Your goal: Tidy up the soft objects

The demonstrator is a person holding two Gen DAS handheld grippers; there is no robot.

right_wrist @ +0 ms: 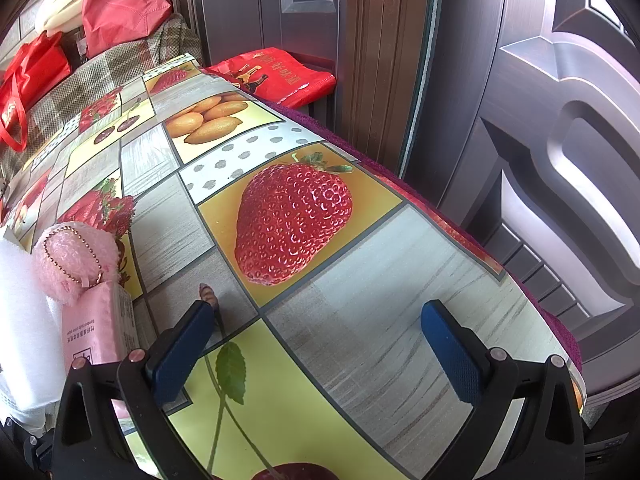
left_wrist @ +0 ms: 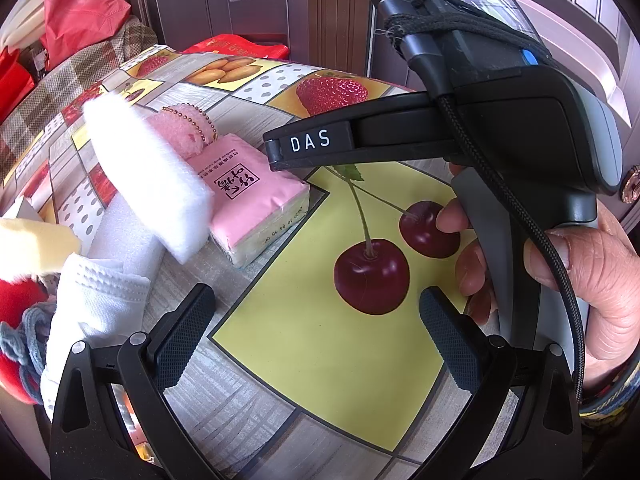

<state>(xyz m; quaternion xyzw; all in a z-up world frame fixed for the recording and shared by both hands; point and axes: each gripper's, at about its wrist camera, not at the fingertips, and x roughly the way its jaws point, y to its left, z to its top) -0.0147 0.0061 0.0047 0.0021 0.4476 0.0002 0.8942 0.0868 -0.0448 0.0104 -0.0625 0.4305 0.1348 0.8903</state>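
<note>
A heap of soft things lies at the left of the fruit-print table (left_wrist: pixel 320 364): a white foam block (left_wrist: pixel 148 176), a pink tissue pack (left_wrist: pixel 256 200), a pink fuzzy plush (left_wrist: pixel 188 128) with a bead chain, a white folded cloth (left_wrist: pixel 96 300), and a yellow plush piece (left_wrist: pixel 32 244). My left gripper (left_wrist: pixel 316 332) hovers open over the printed cherries, right of the heap, with nothing between its pads. A hand (left_wrist: pixel 600 280) holds my right gripper (left_wrist: pixel 276 152) just right of the tissue pack. In the right wrist view the right gripper (right_wrist: pixel 320 340) is open and empty, with the plush (right_wrist: pixel 76 260) and tissue pack (right_wrist: pixel 96 328) to its left.
The table's right edge (right_wrist: pixel 520 280) runs close to a brown metal door (right_wrist: pixel 560 140). A red bag (right_wrist: pixel 276 76) sits beyond the far edge. More red bags (right_wrist: pixel 120 4) rest on a plaid-covered seat (right_wrist: pixel 100 76) at the back left. A red item with grey yarn (left_wrist: pixel 16 320) lies at the far left.
</note>
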